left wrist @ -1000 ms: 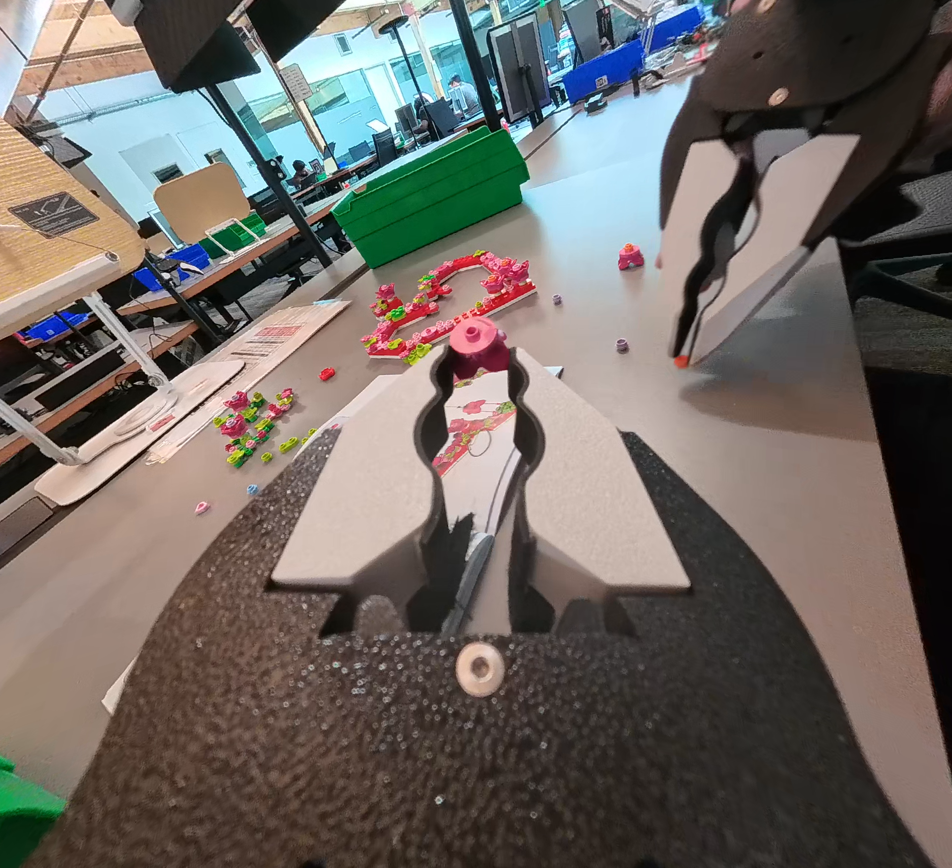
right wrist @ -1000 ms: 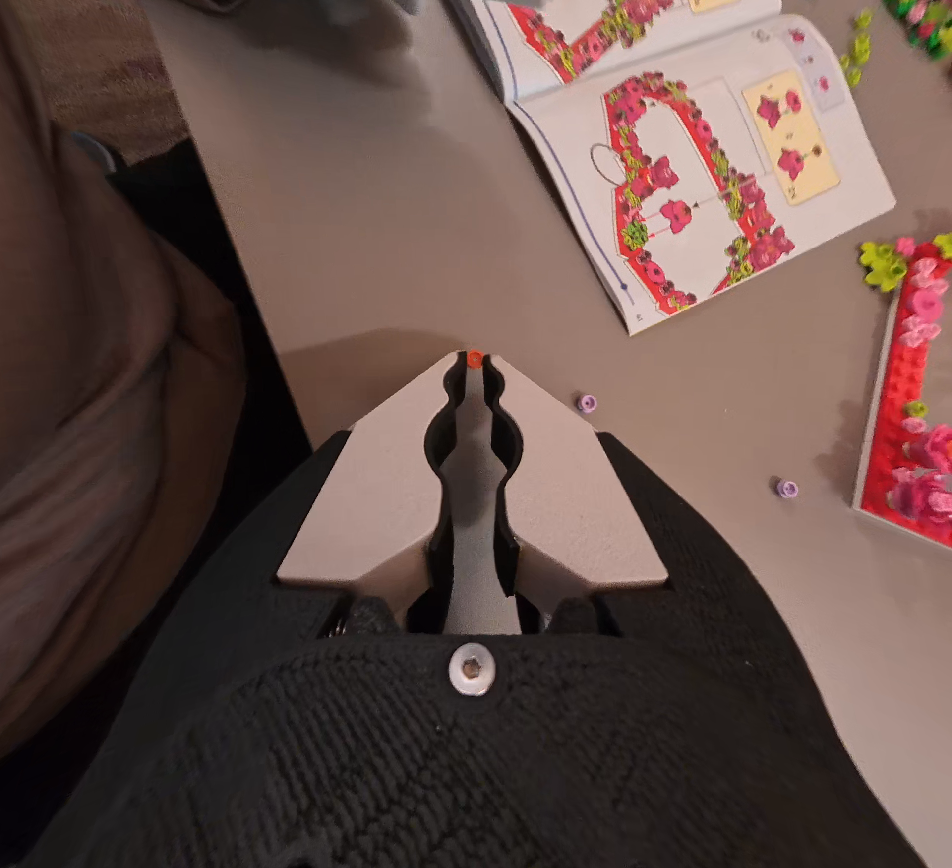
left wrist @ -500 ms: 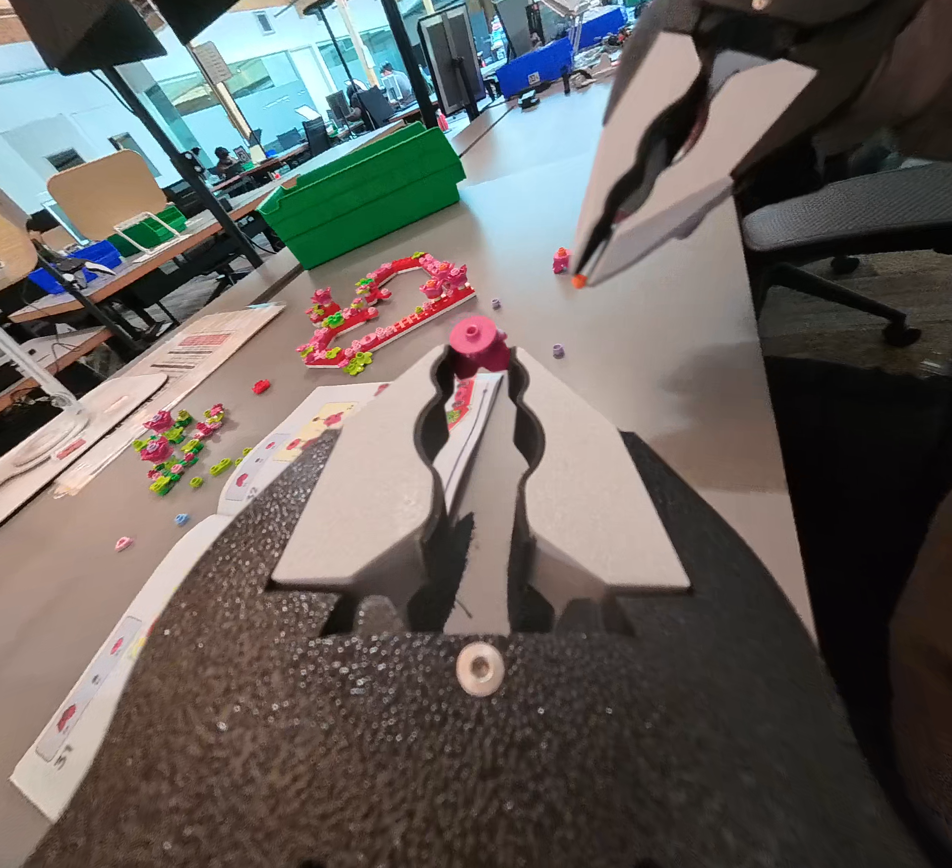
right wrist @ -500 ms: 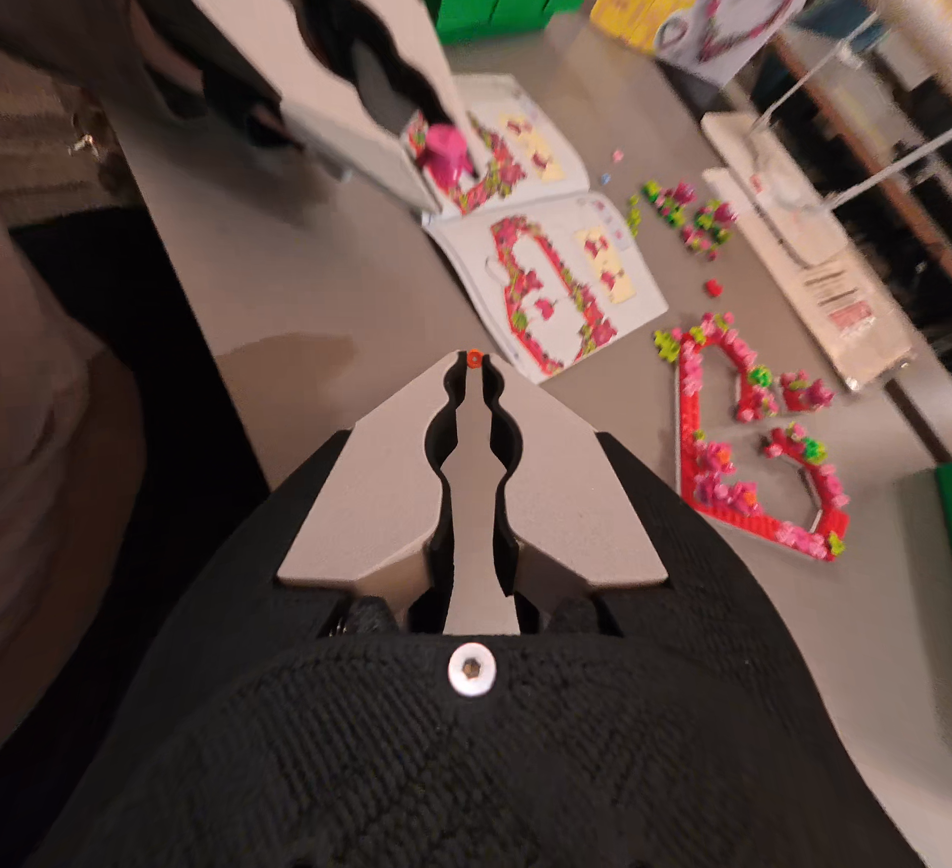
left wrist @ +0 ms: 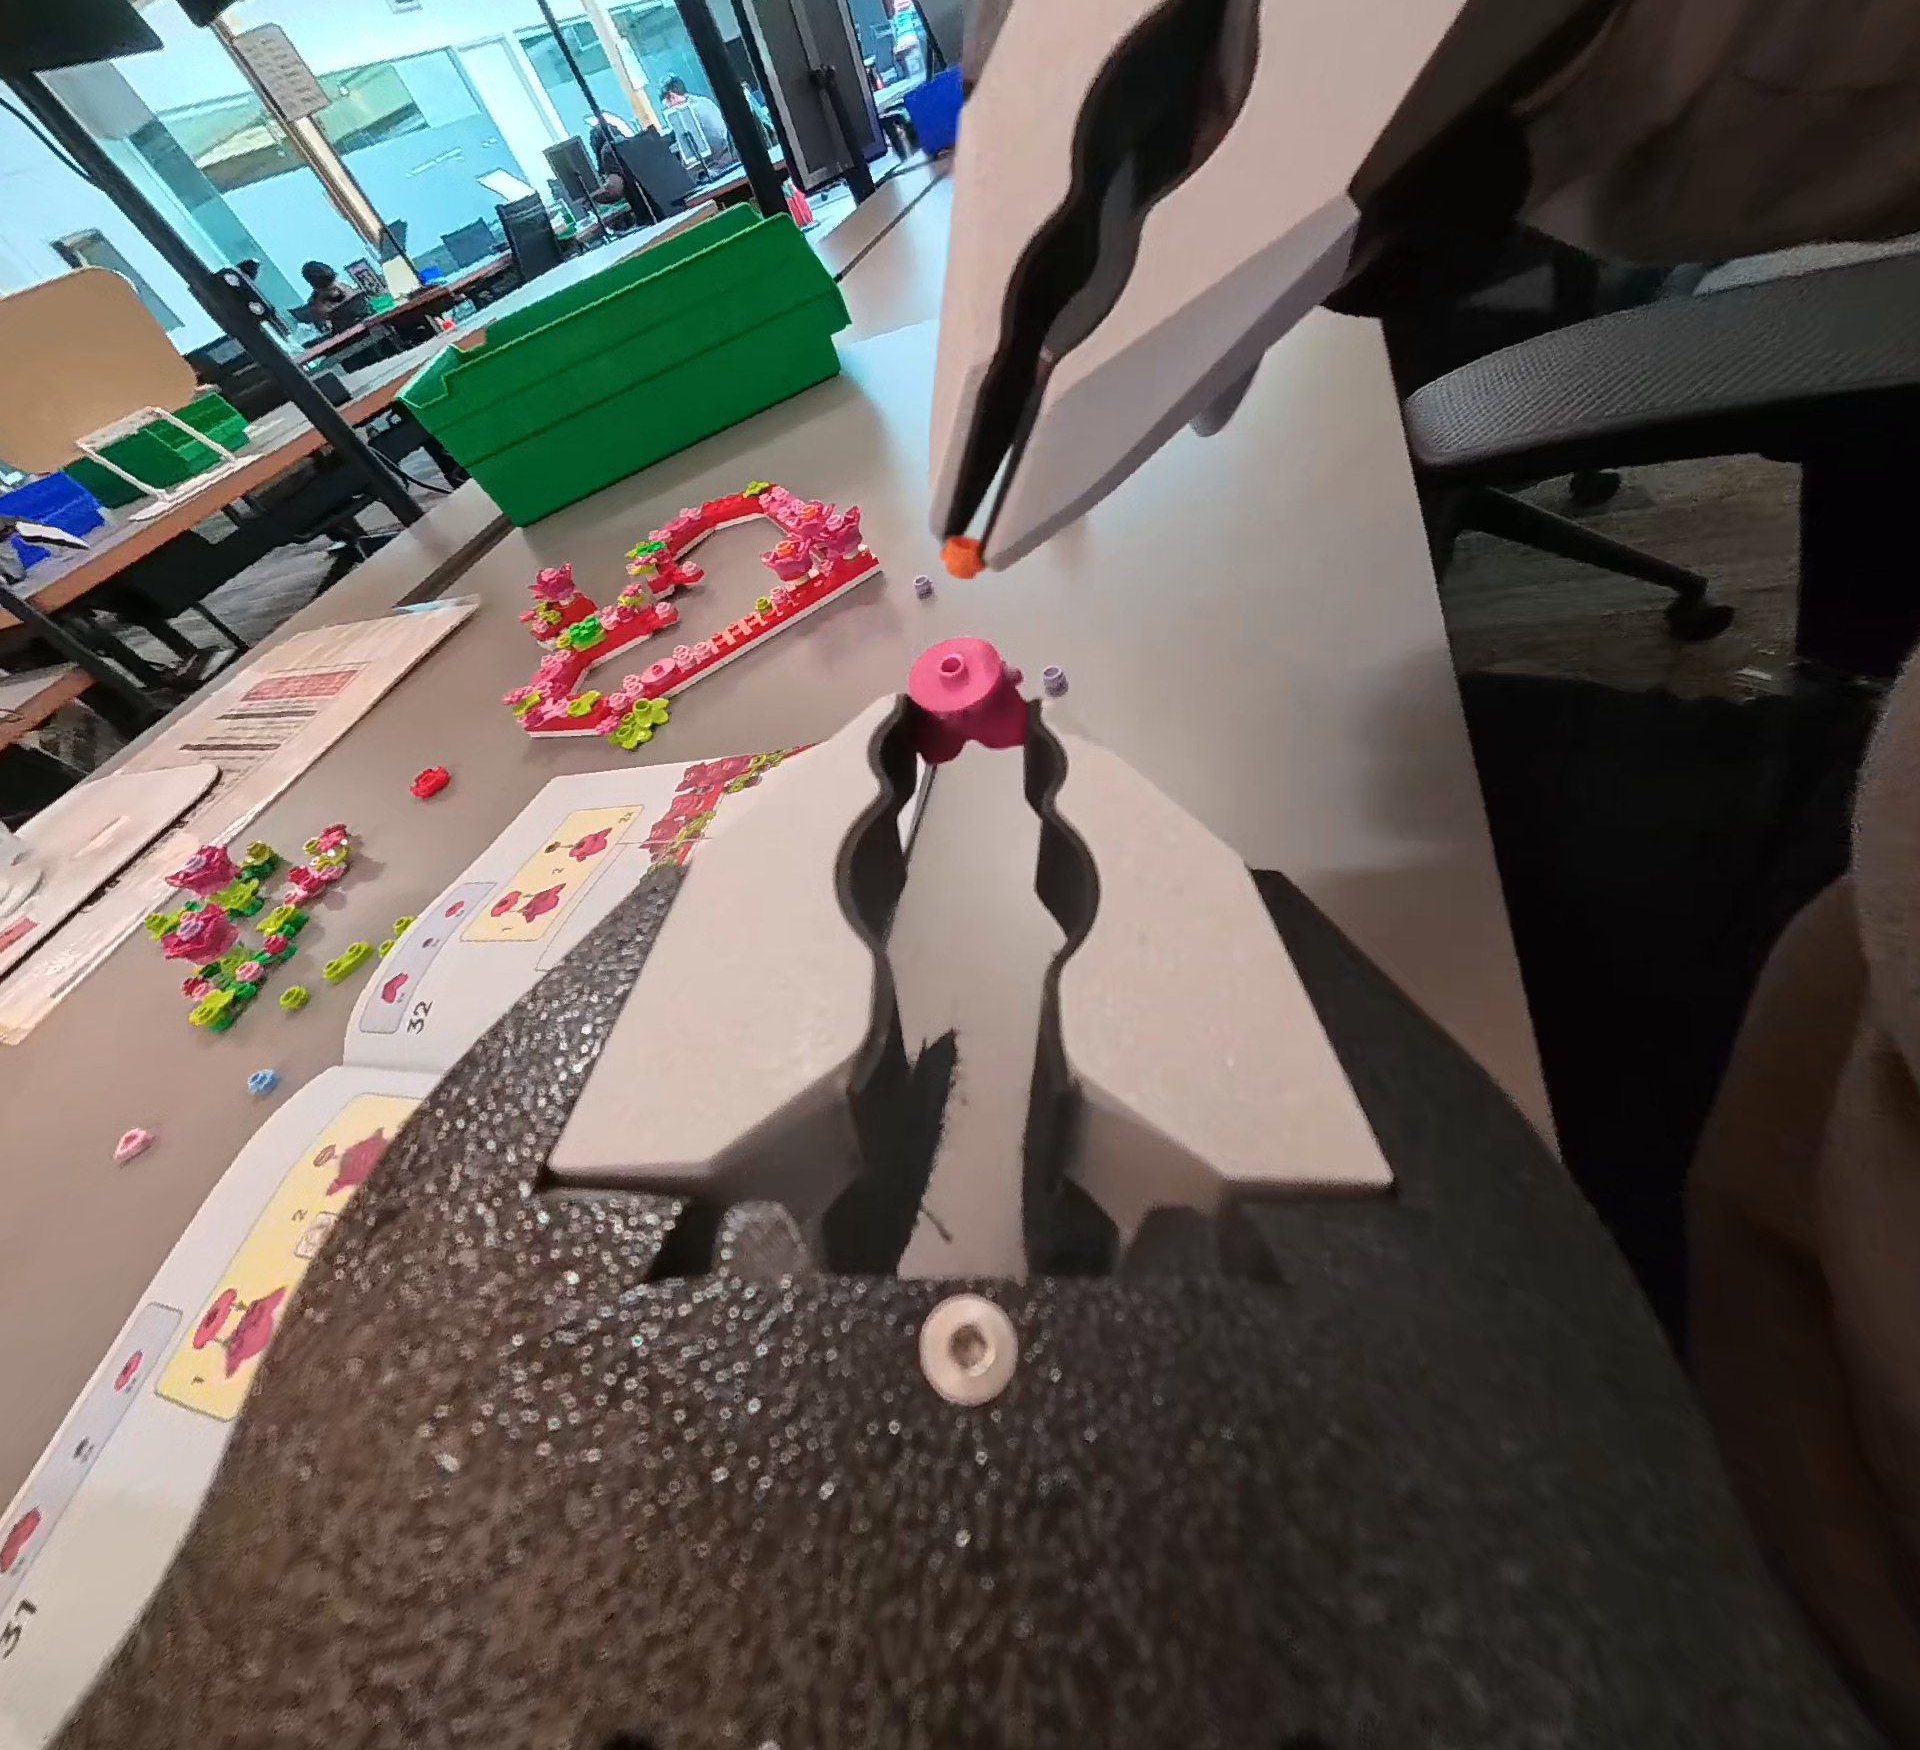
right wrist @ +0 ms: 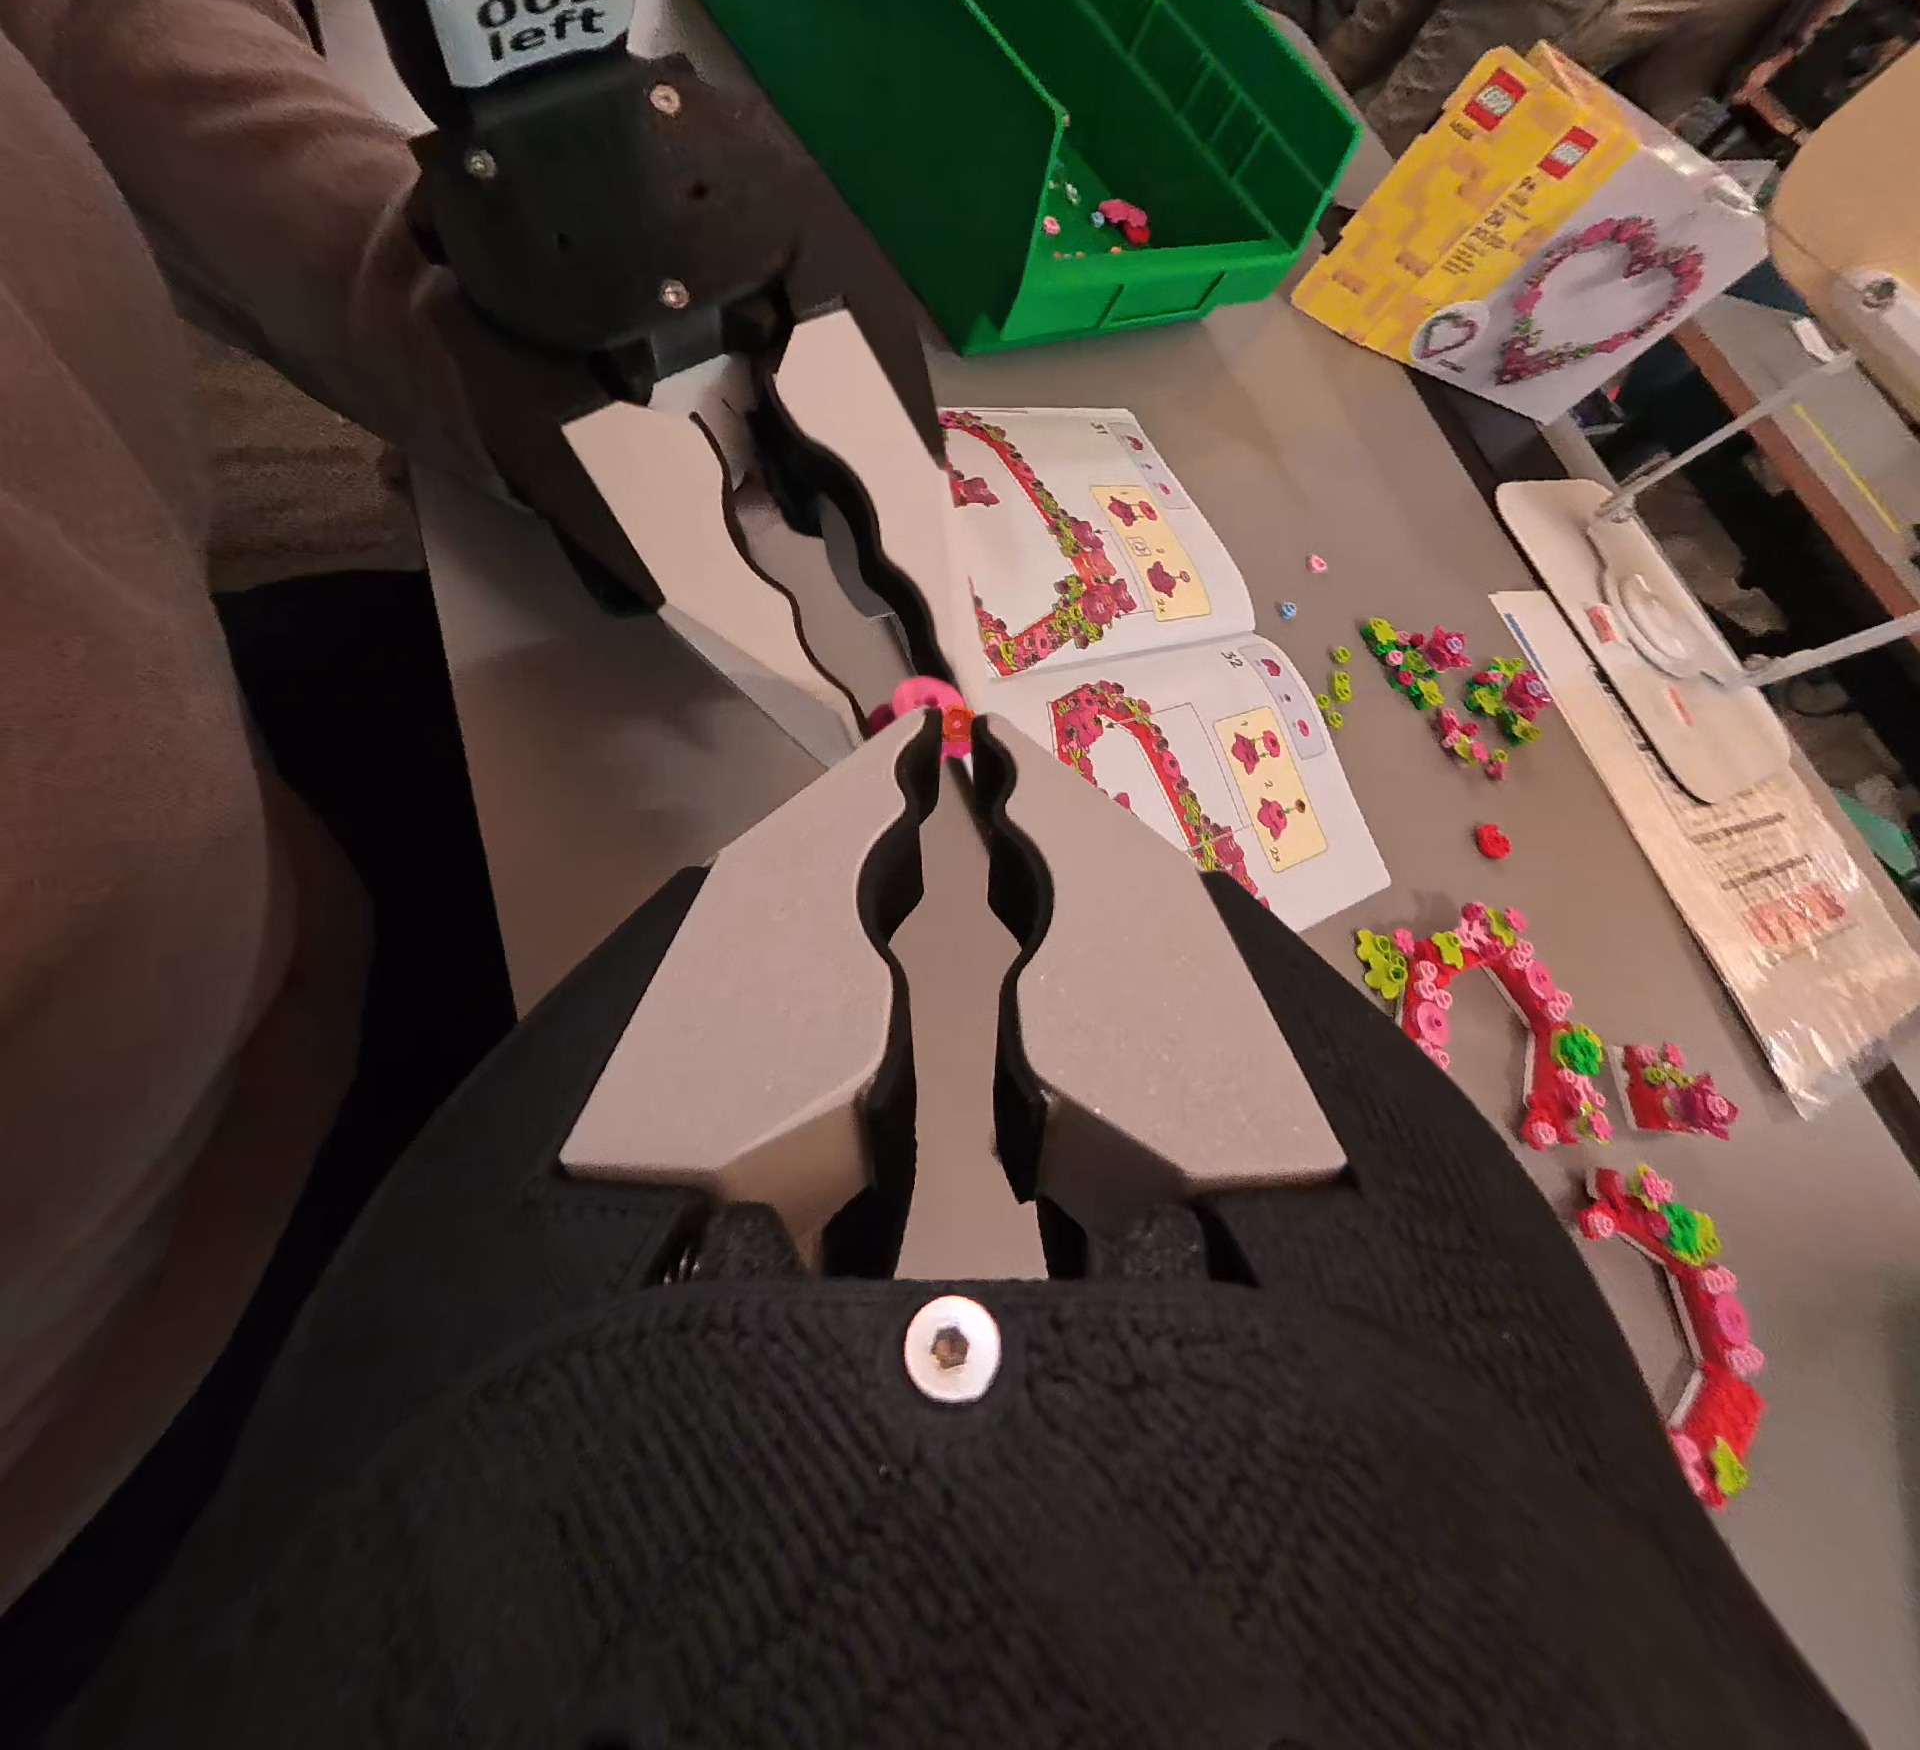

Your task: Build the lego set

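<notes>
Flower nearly capped, heart only half built

My left hand-held gripper [left wrist: 966, 713] pinches a magenta flower [left wrist: 964, 698]; my right hand-held gripper [left wrist: 964, 549] pinches an orange stud [left wrist: 961, 555] just above. Heart sections [left wrist: 696, 609] mid-frame lie unjoined.

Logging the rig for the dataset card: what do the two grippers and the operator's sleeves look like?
Both match: the left gripper and right gripper have two pale grey wedge-shaped fingers with wavy black inner edges, on a black textured body with a silver screw at centre. The left's black housing carries a white label. The sleeve is brown.
</notes>
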